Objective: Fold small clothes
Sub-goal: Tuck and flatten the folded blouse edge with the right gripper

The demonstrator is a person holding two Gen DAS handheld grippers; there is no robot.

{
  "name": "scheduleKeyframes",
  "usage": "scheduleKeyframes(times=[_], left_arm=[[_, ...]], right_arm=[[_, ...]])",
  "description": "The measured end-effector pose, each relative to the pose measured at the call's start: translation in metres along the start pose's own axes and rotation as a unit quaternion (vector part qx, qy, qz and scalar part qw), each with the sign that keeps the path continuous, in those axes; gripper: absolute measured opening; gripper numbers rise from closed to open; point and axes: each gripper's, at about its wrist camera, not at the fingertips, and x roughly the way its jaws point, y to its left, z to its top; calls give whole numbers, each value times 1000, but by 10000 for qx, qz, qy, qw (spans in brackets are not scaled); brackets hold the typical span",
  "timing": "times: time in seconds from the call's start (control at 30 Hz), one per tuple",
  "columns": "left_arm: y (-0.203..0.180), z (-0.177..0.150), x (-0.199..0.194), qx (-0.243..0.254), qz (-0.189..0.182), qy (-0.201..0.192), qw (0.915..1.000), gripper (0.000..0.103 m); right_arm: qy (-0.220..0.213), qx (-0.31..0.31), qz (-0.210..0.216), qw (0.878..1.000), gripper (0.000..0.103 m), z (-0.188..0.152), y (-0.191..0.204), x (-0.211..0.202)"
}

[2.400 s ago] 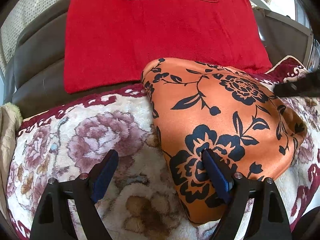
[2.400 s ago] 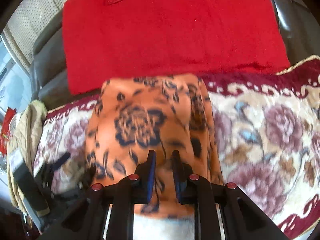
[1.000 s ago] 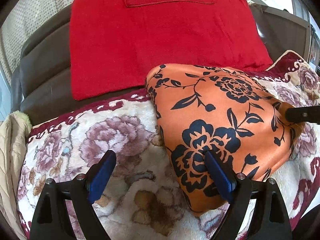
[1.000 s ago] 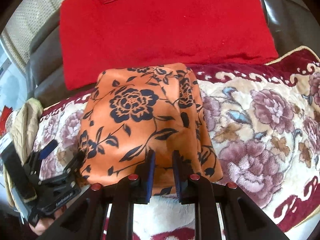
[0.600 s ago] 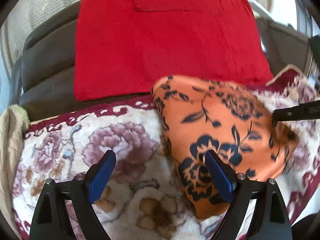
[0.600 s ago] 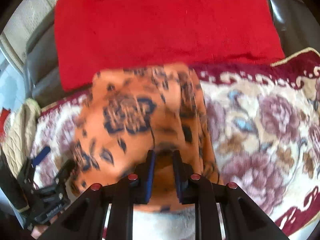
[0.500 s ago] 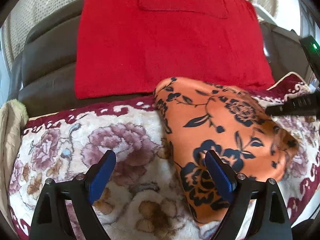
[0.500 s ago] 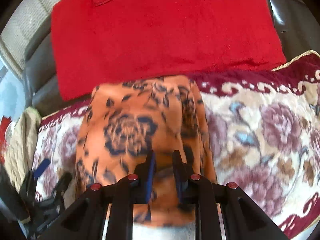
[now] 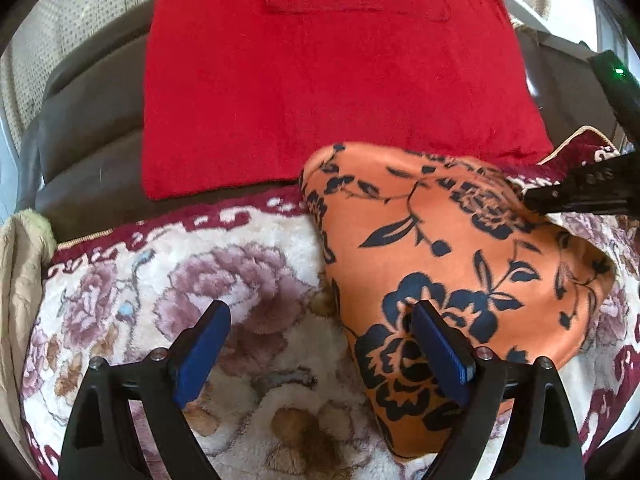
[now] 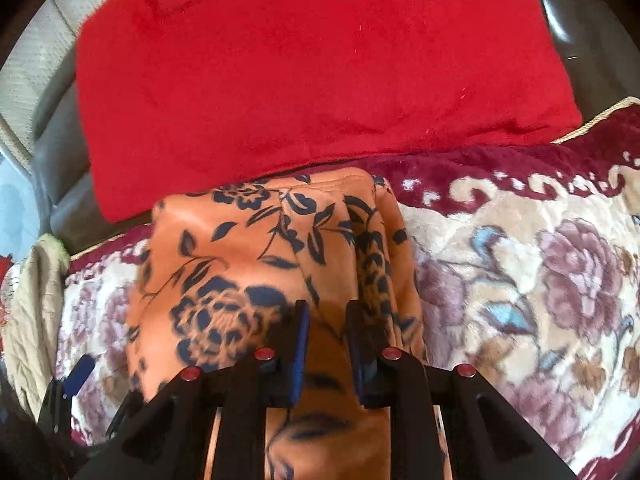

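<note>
Orange floral garment (image 9: 460, 264) part-folded, still bunched on blanket (image 9: 160, 280); right tongs (image 10: 326, 320) clamped on its edge, left tongs (image 9: 320, 344) apart, empty.

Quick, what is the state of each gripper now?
Left gripper: open, holding nothing.
Right gripper: closed on the orange floral garment.

A plush floral blanket (image 9: 248, 264) with a maroon border covers the seat of a dark leather sofa (image 9: 88, 152). A red cloth (image 9: 332, 80) drapes over the sofa's back. Behind hangs a pale dotted curtain (image 9: 76, 24). A beige quilted cloth (image 9: 20, 280) lies at the left edge. Daylight enters at upper right.
</note>
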Motion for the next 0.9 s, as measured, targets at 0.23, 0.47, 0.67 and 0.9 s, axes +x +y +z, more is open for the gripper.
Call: scheduleKeyframes(times=[0.23, 0.47, 0.67, 0.9], left_arm=[[-4, 0, -20, 134, 11, -340, 9993, 92], [-6, -2, -23, 181, -14, -381, 9991, 92], [-2, -3, -21, 144, -4, -341, 9993, 92], [3, -1, -21, -25, -90, -379, 9992, 92]], right_arm=[[-332, -159, 276, 9989, 23, -32, 6, -49], [-250, -118, 179, 9995, 65, -48, 7, -50], [0, -195, -59, 9998, 62, -60, 4, -22], [-60, -220, -17, 9997, 62, -63, 3, -23]])
